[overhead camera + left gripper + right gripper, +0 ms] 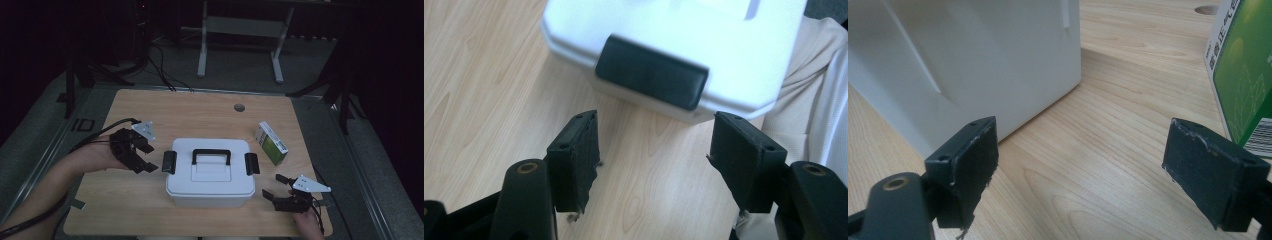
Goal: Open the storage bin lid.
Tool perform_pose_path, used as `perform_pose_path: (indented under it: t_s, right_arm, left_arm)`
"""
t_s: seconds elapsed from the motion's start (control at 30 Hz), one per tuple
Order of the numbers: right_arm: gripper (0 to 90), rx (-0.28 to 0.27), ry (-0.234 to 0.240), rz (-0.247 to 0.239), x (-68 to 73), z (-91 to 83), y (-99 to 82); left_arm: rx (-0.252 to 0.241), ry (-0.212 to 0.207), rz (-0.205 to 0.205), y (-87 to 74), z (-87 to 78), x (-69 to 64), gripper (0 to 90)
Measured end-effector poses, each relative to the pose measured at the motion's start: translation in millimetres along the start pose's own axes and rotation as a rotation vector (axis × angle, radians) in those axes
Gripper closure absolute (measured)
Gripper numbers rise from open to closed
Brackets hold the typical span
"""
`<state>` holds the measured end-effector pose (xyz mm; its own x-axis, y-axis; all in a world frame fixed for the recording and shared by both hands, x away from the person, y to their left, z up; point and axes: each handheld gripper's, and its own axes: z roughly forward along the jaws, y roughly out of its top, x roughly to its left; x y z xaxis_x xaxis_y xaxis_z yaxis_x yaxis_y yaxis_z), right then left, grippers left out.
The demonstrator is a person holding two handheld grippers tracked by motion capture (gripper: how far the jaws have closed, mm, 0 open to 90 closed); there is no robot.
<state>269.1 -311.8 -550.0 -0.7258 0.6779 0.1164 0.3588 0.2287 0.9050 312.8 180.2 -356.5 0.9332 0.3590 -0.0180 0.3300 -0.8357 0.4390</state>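
Both claws, left claw (150,157) and right claw (274,186), gape wide, empty, flanking the smooth white plastic box (209,175) on woodgrain table (200,107)

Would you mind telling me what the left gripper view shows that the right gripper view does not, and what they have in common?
Left gripper view: the black side latch on the white box's lid, seen from above, and light cloth at the right edge. Right gripper view: the green and white carton standing at the right, a round hole in the tabletop, and the box's plain side wall. Both: the white box, the wooden table, and open jaws with nothing between them.
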Motion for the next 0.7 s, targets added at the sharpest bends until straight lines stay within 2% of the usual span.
perform_pose_path:
  t_s: [0.1,0.17,0.23,0.57,0.7]
  right_arm:
    - [14.1,0.001,0.002,-0.004,0.2,0.7,-0.1]
    - [14.1,0.002,0.004,-0.002,0.4,0.8,-0.2]
    - [14.1,0.002,0.004,-0.002,0.5,0.7,-0.3]
    - [14.1,0.002,0.007,-0.003,0.9,0.6,-0.9]
    - [14.1,0.002,0.009,-0.002,0.9,0.7,-1.1]
  left_arm:
    - [0.006,-0.004,0.022,9.9,1.9,-1.1,36.7]
    - [-0.005,-0.015,0.018,15.8,4.4,-0.2,36.7]
    - [0.007,-0.005,0.034,22.5,7.5,-0.8,36.7]
    - [0.054,-0.033,0.085,57.4,23.7,-0.4,36.7]
    - [0.075,-0.029,0.101,70.3,30.3,0.6,36.9]
